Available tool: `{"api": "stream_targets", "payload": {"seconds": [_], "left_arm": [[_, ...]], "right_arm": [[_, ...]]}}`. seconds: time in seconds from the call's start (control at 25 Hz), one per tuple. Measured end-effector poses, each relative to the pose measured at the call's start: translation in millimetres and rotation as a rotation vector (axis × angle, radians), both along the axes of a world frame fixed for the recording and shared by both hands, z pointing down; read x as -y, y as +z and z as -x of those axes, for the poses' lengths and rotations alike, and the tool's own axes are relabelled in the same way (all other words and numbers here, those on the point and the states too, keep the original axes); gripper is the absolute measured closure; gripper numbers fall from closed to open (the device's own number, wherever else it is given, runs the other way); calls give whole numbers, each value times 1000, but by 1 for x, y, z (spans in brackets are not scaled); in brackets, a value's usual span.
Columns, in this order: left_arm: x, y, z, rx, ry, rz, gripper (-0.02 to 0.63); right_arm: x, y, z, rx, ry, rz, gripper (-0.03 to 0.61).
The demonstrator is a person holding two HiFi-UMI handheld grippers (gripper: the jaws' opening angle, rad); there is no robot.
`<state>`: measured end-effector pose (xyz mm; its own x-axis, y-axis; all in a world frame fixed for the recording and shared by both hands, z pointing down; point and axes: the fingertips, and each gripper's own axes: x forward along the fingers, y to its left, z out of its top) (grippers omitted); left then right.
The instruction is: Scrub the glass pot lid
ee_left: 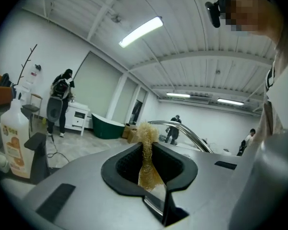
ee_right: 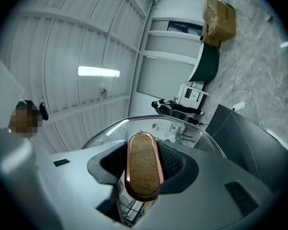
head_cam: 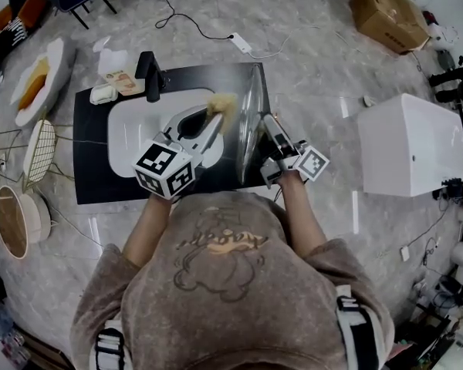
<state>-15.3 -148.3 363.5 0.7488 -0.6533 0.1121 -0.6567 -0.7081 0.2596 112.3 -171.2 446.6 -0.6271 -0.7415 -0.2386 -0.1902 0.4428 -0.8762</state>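
The glass pot lid (head_cam: 251, 120) stands on edge over the black counter, right of the white sink (head_cam: 131, 133). My right gripper (head_cam: 265, 126) is shut on the lid's wooden handle (ee_right: 143, 164), and the glass dome (ee_right: 194, 134) curves away behind it. My left gripper (head_cam: 208, 122) is shut on a tan fibrous scrubber (head_cam: 222, 103), whose tuft is close to the lid's left face; I cannot tell whether it touches. In the left gripper view the scrubber (ee_left: 147, 163) sticks up between the jaws, with the lid's metal rim (ee_left: 185, 132) just beyond.
A black faucet (head_cam: 149, 75) and a soap bottle (head_cam: 123, 82) stand at the sink's back. A white cabinet (head_cam: 410, 143) sits to the right, cardboard boxes (head_cam: 388, 14) beyond it. A wire rack (head_cam: 38, 149) and a round basket (head_cam: 11, 222) are at the left.
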Motion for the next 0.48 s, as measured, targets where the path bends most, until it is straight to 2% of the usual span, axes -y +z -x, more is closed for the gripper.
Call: {"api": "stream_targets", "payload": {"seconds": [0.16,0.48], "left_arm": [[-10,-7,-12,-16,65,8,549],[-25,-15,-25,-126,155,44,549]], "right_arm": [[-1,-3,3,53,-16,-3,402],[-1,-2,22,78,-51,16,403]]}}
